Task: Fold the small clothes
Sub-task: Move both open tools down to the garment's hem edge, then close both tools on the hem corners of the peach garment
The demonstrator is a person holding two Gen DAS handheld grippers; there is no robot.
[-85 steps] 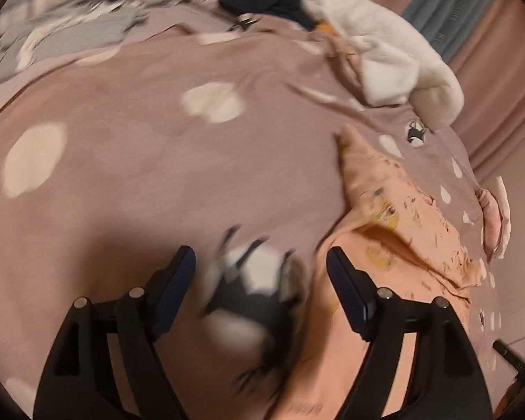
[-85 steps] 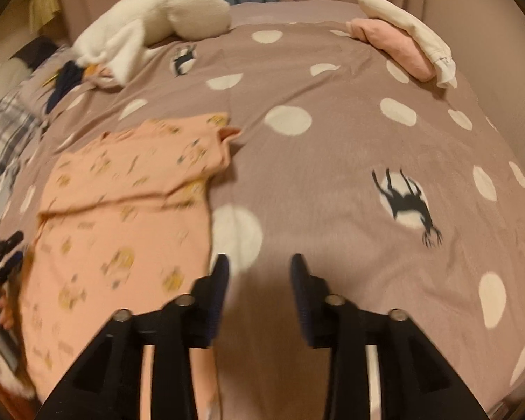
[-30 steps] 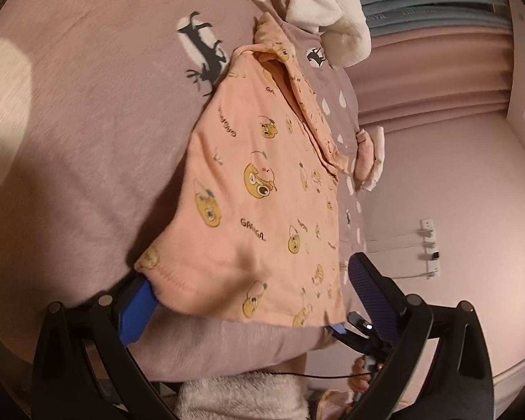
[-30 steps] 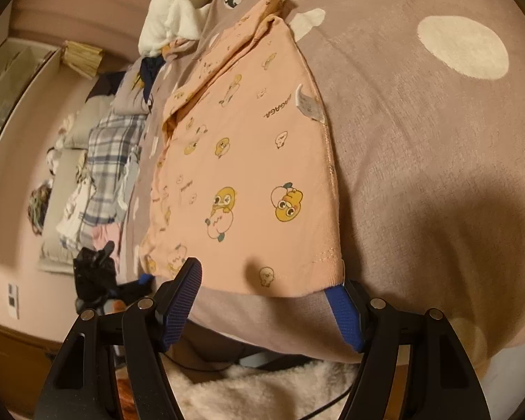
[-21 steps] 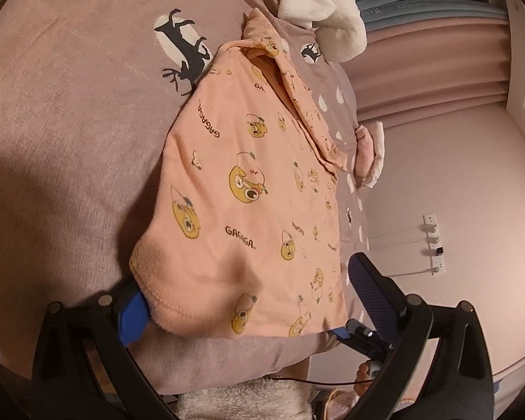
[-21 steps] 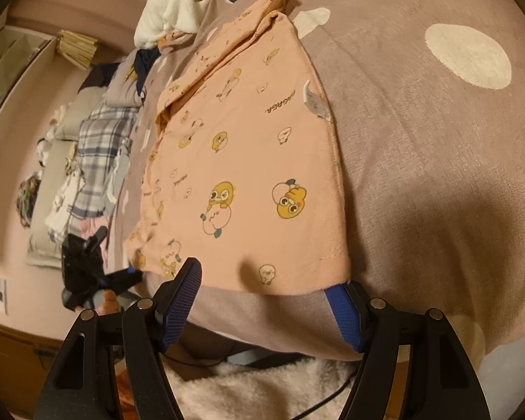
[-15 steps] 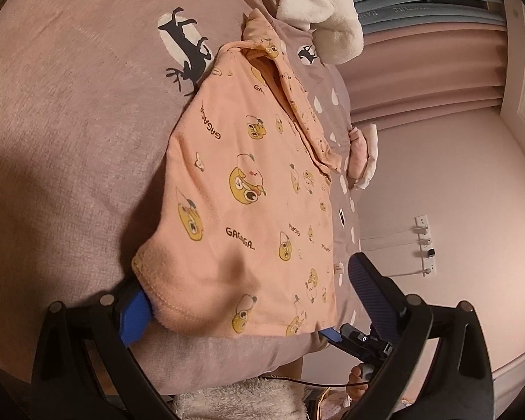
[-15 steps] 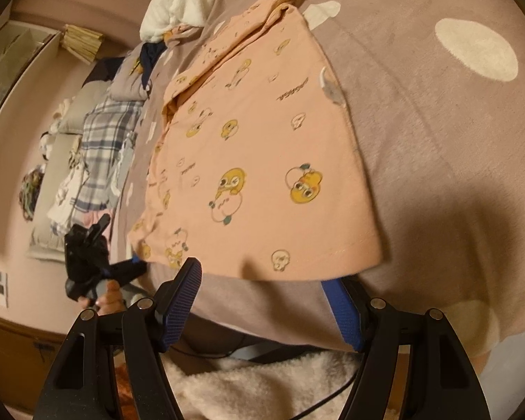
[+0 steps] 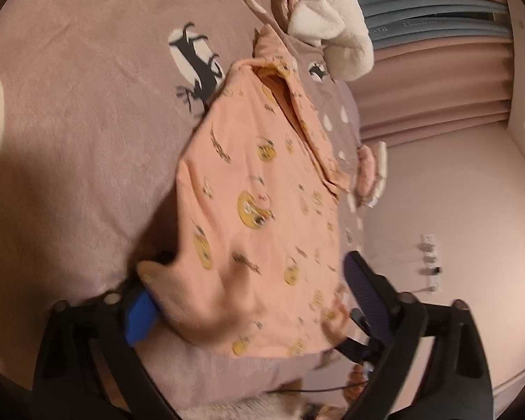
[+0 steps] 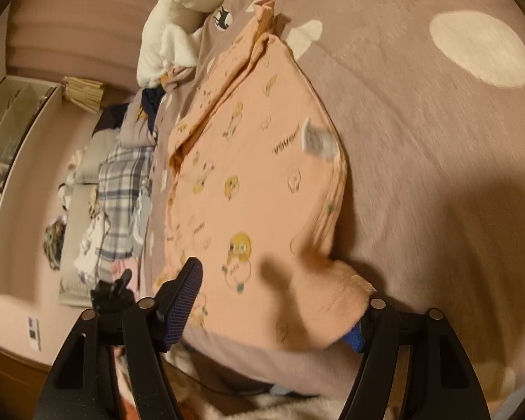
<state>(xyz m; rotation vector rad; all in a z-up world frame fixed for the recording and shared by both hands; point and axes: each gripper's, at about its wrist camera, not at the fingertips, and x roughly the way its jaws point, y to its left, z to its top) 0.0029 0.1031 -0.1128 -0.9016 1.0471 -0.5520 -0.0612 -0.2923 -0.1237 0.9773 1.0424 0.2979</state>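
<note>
A peach top point(image 9: 259, 189) printed with yellow cartoon figures lies flat on the mauve spotted bedspread point(image 9: 80, 112), its hem at the bed's near edge. My left gripper point(image 9: 252, 301) straddles one hem corner. Its jaws are closing, the blue left pad point(image 9: 140, 315) sits under the cloth, and the pads do not press on it. In the right wrist view the same top point(image 10: 248, 182) has its other hem corner between the wide jaws of my right gripper point(image 10: 269, 318). That corner drapes over the right pad point(image 10: 355, 337). Each view shows the other gripper small at the hem's far end.
A white fluffy blanket point(image 9: 332, 28) is heaped beyond the top's collar. Folded pink and white clothes point(image 9: 371, 171) sit at the bed's far side. Plaid and grey clothes point(image 10: 122, 189) are piled to the left. Curtains and a wall stand beyond the bed.
The left jaws have narrowed. Both hem corners have bunched and lifted onto the outer pads. Earlier the grippers were above the bed; now they sit at its near edge.
</note>
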